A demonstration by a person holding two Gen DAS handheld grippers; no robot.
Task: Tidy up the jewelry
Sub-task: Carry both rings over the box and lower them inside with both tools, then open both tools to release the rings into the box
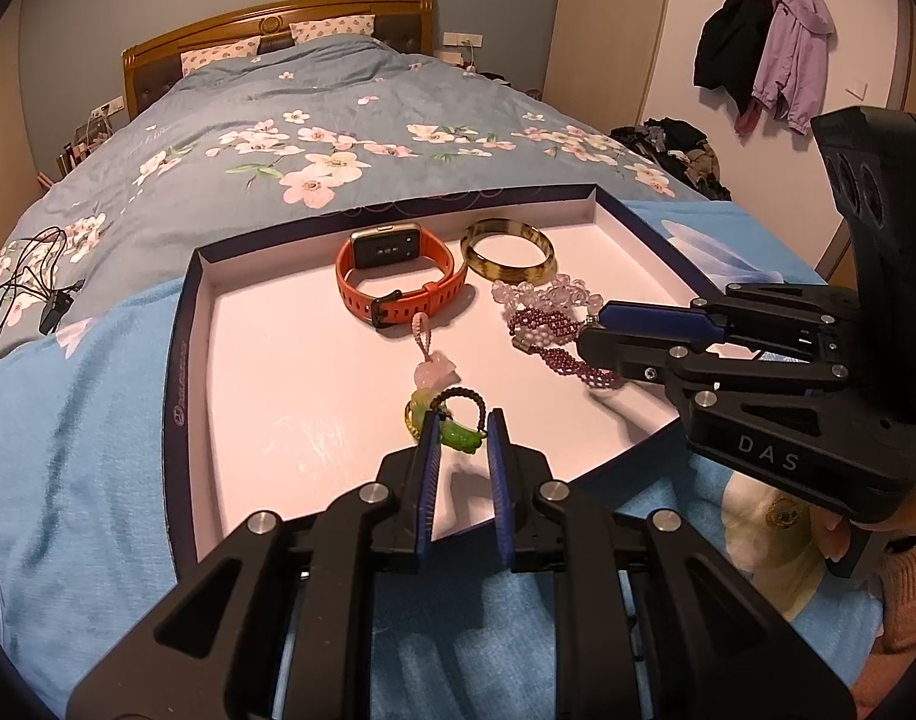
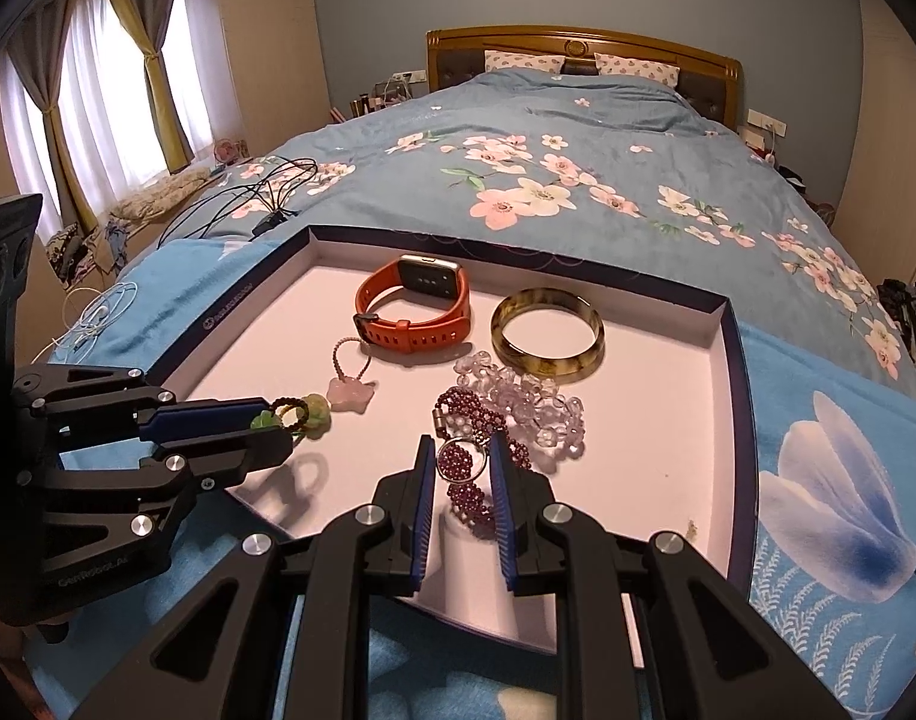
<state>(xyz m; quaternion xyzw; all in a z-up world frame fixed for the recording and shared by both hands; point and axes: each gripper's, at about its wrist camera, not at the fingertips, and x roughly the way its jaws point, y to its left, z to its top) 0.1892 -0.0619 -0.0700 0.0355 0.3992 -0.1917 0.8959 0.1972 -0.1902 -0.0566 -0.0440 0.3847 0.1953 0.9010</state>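
A shallow white tray (image 1: 278, 390) with a dark rim lies on a blue blanket. It holds an orange smartwatch (image 1: 398, 282), a mottled bangle (image 1: 508, 252), a clear bead bracelet (image 1: 541, 294) and a pink charm (image 1: 431, 372) on a cord. My left gripper (image 1: 462, 426) is shut on a green pendant (image 1: 460, 435) with a dark bead loop, right beside the pink charm. Across the tray, my right gripper (image 2: 460, 450) is shut on a purple beaded bracelet (image 2: 458, 459) whose far end lies against the clear beads (image 2: 535, 402). The right wrist view also shows the left gripper (image 2: 281, 423) and the green pendant (image 2: 317, 408).
The tray (image 2: 637, 450) rests at the foot of a bed with a floral quilt (image 2: 517, 150). Black cables (image 2: 260, 192) and a white cord (image 2: 98, 312) lie on the bed left of the tray. Clothes (image 1: 775, 60) hang on the right wall. A sleeved hand (image 1: 901, 588) holds the right gripper.
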